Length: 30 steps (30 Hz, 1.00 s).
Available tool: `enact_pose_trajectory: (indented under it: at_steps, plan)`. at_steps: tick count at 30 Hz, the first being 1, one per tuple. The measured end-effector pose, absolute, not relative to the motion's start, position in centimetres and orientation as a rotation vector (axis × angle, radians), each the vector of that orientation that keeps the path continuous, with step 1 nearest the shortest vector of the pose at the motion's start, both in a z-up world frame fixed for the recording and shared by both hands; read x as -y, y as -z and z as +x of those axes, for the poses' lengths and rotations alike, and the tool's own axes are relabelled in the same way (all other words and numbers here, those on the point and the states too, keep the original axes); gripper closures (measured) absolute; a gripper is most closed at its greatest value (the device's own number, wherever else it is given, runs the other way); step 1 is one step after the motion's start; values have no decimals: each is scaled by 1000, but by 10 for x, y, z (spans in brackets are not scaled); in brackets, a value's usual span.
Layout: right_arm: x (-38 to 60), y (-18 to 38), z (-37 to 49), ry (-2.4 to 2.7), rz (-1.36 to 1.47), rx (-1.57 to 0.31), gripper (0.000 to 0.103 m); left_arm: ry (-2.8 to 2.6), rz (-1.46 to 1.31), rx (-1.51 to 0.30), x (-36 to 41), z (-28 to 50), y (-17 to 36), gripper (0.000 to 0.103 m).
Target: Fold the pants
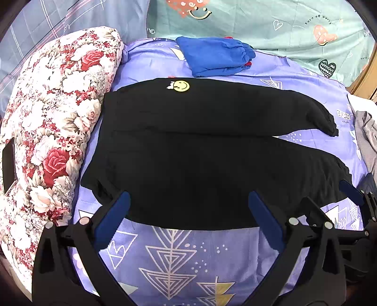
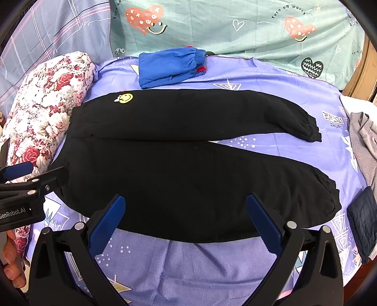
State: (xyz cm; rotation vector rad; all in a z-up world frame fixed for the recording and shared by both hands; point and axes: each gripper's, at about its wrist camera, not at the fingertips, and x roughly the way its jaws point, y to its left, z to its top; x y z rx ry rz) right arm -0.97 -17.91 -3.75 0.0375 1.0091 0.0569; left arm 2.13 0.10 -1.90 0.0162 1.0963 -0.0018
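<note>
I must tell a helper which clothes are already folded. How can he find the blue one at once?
Look at the purple sheet covering the bed, where black pants lie spread flat. Just beyond them, near the green cloth, sits a small folded blue bundle. It alone is bright blue, with a red bit showing.

A bed sheet (image 2: 193, 266) in purple, printed with white triangles and dots, covers the surface below and ahead of the tongs. Left of the tongs a rolled quilt (image 1: 54, 122) with red and white roses lies along the sheet's edge. Beyond the sheet, a teal cloth (image 2: 235, 30) with hearts, smiling faces and the words "Turn off worry" stands as a backdrop, and beside it on the left hangs a grey-blue checked cloth (image 1: 77, 16). At the far right a strip of wooden furniture (image 2: 355, 80) shows. The light is bright and even.
</note>
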Motion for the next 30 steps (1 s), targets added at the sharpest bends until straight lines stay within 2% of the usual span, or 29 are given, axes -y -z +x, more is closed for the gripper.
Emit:
enact_pose_trajectory:
  at_steps: [12,19,23,30]
  plan:
    - [185,45,-6,-54,50,-1031,1,7,-54,-1177,-20,30,41,2]
    - [207,66,-4,25,81,-1097,1,-51,-240,-1313,-90,36,88,2]
    - [227,81,-7,59,123,-1137,1,-127,-293,-1328,-130,38,108,2]
    - [279,108,-19,218,172,-1202,1,-219,-336,-1333,-169,53,137,11]
